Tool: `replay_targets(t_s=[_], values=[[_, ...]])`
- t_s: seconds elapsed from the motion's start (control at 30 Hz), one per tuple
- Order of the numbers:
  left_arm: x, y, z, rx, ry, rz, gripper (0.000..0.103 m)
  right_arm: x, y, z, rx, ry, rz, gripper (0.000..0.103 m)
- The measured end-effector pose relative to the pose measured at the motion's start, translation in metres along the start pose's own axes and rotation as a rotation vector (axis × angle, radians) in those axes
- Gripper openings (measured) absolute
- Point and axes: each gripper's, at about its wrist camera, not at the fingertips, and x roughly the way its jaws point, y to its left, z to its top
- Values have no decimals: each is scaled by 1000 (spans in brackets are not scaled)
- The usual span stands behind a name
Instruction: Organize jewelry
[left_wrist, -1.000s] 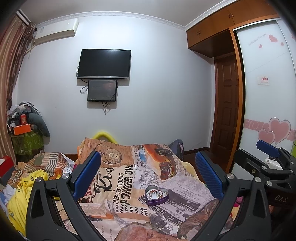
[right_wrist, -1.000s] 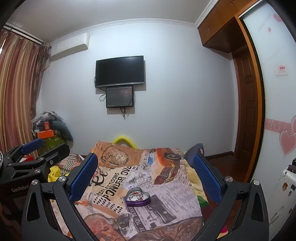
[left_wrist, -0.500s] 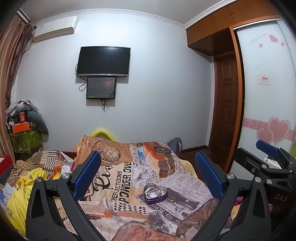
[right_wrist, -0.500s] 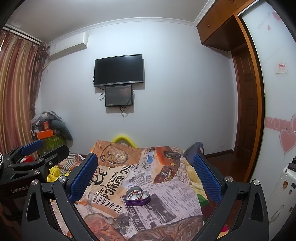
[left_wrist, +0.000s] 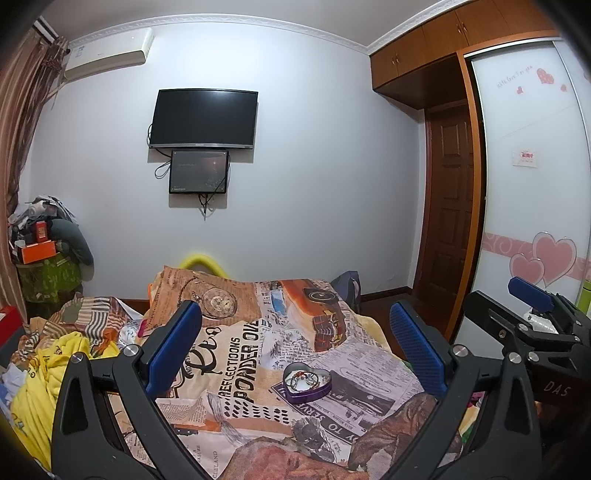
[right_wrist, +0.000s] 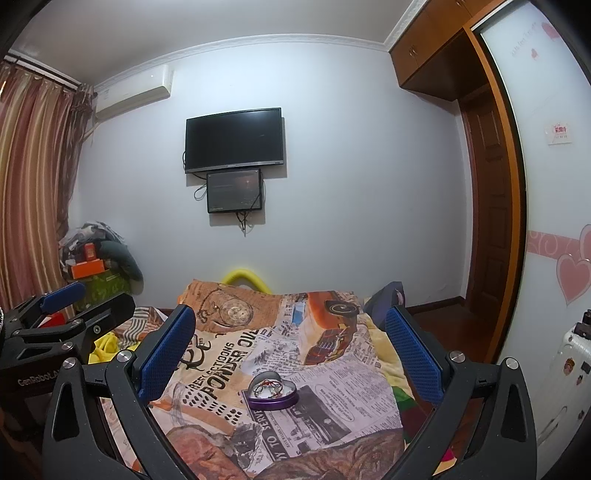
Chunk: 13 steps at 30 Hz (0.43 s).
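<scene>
**Purple heart tin waits on the bed between two open grippers**

Purple metal forms a small heart-shaped tin (left_wrist: 307, 380) that sits on a bed cover (left_wrist: 236, 354) printed like old newspapers, with a pocket watch and an orange car among the pictures. The tin has no lid on it. Inside lies jewelry (left_wrist: 303, 377): thin rings or bangles and a strand with red beads; the pieces are too small to tell apart further. The tin rests toward the near end of the bed, roughly midway between its left and right edges.

At the left edge of the bed lies a heap of yellow fabric (left_wrist: 40, 376) beside striped cloth. Next comes the left gripper (left_wrist: 300, 341), held low over the near end of the bed, its two blue-padded fingers (left_wrist: 173, 347) spread wide with nothing between them. The tin lies ahead of it, apart from both pads. To the right, the right gripper (right_wrist: 291, 343) is held level with it, fingers likewise wide apart and empty, the tin ahead in the gap and untouched.

On the far wall hangs a dark television (left_wrist: 203, 118) with a smaller screen (left_wrist: 198, 171) just below it. At the far right stands a wardrobe door (left_wrist: 532, 192) decorated with pink hearts.
</scene>
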Motion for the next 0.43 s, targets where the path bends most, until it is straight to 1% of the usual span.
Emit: replay_targets(t_s=[0.2,0.33,0.43], values=[[2,0,0,1,7,-1,102,1,0,-1,1,4,0,102],[7,0,-2,6,16,-15,102,5,-2,-2,5,13,-3,102],[11,-2,-4,22,20,-5,102,9,-2,-4,8,23,-4,102]])
